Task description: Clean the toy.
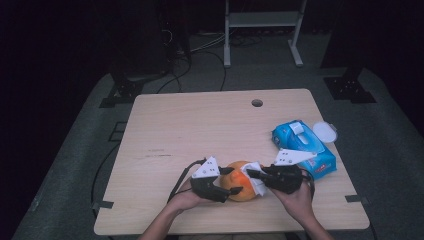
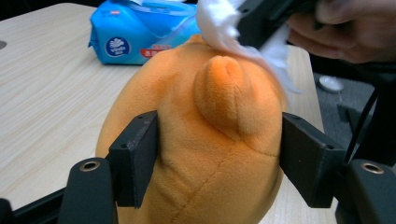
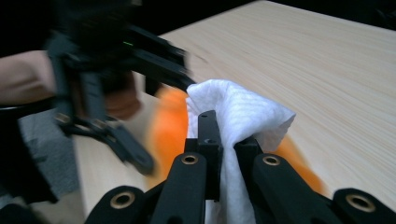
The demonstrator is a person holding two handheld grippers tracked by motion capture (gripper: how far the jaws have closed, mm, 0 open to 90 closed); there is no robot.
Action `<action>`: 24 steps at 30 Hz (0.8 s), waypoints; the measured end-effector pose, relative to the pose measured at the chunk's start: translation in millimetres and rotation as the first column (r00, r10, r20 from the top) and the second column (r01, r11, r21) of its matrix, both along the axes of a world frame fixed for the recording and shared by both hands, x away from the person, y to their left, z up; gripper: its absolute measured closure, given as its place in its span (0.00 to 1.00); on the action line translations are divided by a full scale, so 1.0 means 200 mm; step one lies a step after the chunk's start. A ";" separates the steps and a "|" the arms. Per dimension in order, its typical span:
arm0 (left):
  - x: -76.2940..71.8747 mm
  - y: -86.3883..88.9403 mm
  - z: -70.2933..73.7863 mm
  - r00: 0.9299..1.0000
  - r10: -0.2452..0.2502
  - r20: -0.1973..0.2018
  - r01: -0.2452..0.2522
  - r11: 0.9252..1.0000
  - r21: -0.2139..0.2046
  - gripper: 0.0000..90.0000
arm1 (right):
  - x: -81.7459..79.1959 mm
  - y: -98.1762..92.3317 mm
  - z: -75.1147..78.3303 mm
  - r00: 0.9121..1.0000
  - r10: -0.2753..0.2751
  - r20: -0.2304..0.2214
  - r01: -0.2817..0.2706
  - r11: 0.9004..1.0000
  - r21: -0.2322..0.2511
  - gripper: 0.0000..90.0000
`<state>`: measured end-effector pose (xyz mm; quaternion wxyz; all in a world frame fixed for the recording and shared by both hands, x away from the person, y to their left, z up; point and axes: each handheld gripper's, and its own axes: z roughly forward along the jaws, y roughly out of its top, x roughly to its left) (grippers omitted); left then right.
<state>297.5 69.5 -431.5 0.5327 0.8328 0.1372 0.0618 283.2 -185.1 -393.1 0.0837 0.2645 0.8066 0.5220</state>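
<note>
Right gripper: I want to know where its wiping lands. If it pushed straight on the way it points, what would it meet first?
The right gripper, shut on a white tissue, would most likely press it into the orange plush toy just ahead.

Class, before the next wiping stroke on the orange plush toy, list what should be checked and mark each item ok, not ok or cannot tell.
1. Left gripper clamps the orange plush toy on both sides: ok.
2. Right gripper shut on the white wipe: ok.
3. Wipe touching the toy's top: ok.
4. Toy resting on the table: cannot tell.
5. Blue wipe pack apart from the toy: ok.
</note>
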 end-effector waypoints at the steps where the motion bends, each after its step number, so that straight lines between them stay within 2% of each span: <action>1: -0.01 -0.01 0.00 1.000 -0.004 0.006 0.004 1.000 0.002 0.36 | -0.02 0.03 0.01 1.000 0.020 0.015 -0.020 1.000 -0.006 0.95; 3: -0.03 -0.02 -0.01 1.000 -0.015 0.024 0.015 1.000 0.017 0.37 | -0.04 0.08 0.02 0.998 0.051 0.027 -0.050 0.999 -0.007 0.95; 5: -0.04 -0.03 -0.01 0.999 -0.011 0.042 0.010 1.000 0.017 0.38 | -0.05 0.10 0.03 0.998 0.048 0.044 -0.047 0.998 -0.032 0.95; 8: -0.04 -0.03 -0.01 0.999 -0.026 0.048 0.025 1.000 0.012 0.38 | -0.01 0.05 0.02 1.000 0.018 0.026 -0.017 1.000 -0.011 0.95; 13: -0.05 -0.04 -0.02 0.996 -0.047 0.075 0.046 0.999 0.018 0.38 | 0.05 -0.05 -0.01 0.999 -0.047 -0.015 0.046 0.998 -0.034 0.95; 14: -0.06 -0.05 -0.02 0.995 -0.052 0.079 0.051 0.998 0.022 0.38 | 0.05 -0.05 -0.01 0.999 -0.045 -0.027 0.045 0.999 -0.027 0.95; 16: -0.07 -0.06 -0.02 0.993 -0.067 0.092 0.065 0.997 0.033 0.38 | 0.03 -0.03 0.00 0.999 -0.032 -0.018 0.031 0.999 -0.031 0.95; 18: -0.08 -0.07 -0.02 0.990 -0.084 0.112 0.079 0.996 0.048 0.38 | 0.01 0.01 0.02 1.000 0.015 -0.011 -0.015 1.000 -0.022 0.95; 20: -0.09 -0.08 -0.02 0.987 -0.098 0.125 0.090 0.994 0.061 0.38 | 0.00 0.06 0.02 0.999 0.036 0.001 -0.036 0.998 -0.056 0.95; 24: -0.09 -0.07 -0.02 0.987 -0.098 0.126 0.091 0.994 0.061 0.39 | 0.04 0.04 0.00 1.000 0.014 -0.008 -0.015 0.997 -0.082 0.95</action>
